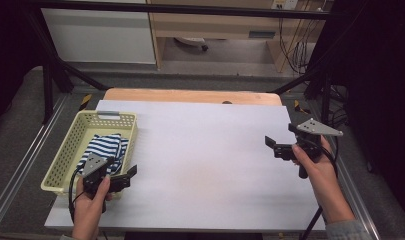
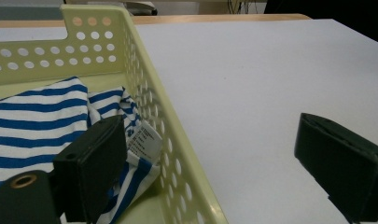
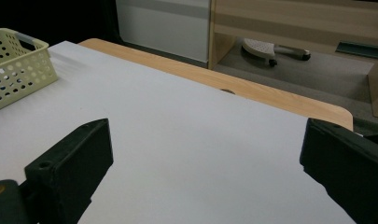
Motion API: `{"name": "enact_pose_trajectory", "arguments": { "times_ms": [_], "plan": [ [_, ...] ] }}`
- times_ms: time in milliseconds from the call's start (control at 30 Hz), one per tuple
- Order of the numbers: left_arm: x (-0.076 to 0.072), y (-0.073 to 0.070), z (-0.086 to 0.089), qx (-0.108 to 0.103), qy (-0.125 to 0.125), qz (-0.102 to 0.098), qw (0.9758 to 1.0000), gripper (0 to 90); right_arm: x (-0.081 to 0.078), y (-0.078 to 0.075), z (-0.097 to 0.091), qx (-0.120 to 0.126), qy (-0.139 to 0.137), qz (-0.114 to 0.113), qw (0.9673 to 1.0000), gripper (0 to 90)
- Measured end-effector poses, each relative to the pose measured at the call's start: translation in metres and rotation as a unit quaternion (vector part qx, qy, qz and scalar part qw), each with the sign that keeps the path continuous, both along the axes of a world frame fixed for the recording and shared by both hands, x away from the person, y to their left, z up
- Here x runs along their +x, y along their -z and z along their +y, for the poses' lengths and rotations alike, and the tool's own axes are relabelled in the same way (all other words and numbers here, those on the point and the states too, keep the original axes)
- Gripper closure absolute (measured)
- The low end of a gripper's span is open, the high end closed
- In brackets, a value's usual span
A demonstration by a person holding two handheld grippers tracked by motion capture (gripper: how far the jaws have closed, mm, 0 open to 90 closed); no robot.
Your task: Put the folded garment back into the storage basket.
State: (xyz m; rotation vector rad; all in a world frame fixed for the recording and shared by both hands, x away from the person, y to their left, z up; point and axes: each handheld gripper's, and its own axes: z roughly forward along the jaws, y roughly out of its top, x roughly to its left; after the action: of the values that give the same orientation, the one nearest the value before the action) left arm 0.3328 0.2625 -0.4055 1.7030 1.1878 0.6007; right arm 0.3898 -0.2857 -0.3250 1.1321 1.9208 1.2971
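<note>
— Nearest? Left gripper (image 1: 124, 176), at the near left of the table (image 1: 205, 165), jaws spread wide and grasping nothing. In the left gripper view, astride the basket's near wall: one jaw over the cloth inside, the other over bare tabletop outside.

— And the cloth? Blue-and-white striped shirt (image 1: 106, 148), crumpled in the pale yellow basket (image 1: 72, 142), white label (image 2: 143, 141) turned up against the wall.

— Farther off? Right gripper (image 1: 276, 145), over the right side of the table, well apart from the basket, jaws likewise spread wide, nothing between them. Beyond, the wooden table edge (image 1: 190, 95).
</note>
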Motion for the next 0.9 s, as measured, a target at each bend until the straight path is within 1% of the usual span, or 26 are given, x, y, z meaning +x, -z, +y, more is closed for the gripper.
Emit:
{"name": "enact_pose_trajectory", "arguments": {
  "times_ms": [300,400,533,633,733,833,900],
  "plan": [
    [0.000,0.000,0.000,0.001,0.001,0.000,1.0000,9.0,-0.008,0.010,-0.006,0.005,0.006,0.007,0.9999,3.1],
    [0.000,0.000,-0.001,0.001,0.001,0.001,1.0000,9.0,-0.009,0.014,-0.008,0.002,0.004,0.010,0.9999,3.2],
    [0.000,0.000,-0.001,0.001,0.001,0.001,1.0000,8.9,-0.013,0.019,-0.007,0.004,0.002,0.017,0.9999,2.8],
    [0.000,0.000,0.000,0.000,0.000,0.001,1.0000,8.8,-0.014,0.026,-0.007,0.009,0.003,0.024,0.9997,2.8],
    [0.000,0.000,0.000,-0.002,-0.002,0.002,1.0000,6.7,-0.015,0.033,-0.006,0.008,0.003,0.029,0.9995,2.3],
    [0.000,0.000,0.000,-0.001,-0.005,0.002,1.0000,4.8,-0.017,0.039,-0.006,0.007,0.014,0.026,0.9995,1.7],
    [0.000,0.000,0.000,0.000,-0.006,0.001,1.0000,4.6,-0.018,0.042,-0.006,0.005,0.017,0.027,0.9995,1.7]
  ]
}}
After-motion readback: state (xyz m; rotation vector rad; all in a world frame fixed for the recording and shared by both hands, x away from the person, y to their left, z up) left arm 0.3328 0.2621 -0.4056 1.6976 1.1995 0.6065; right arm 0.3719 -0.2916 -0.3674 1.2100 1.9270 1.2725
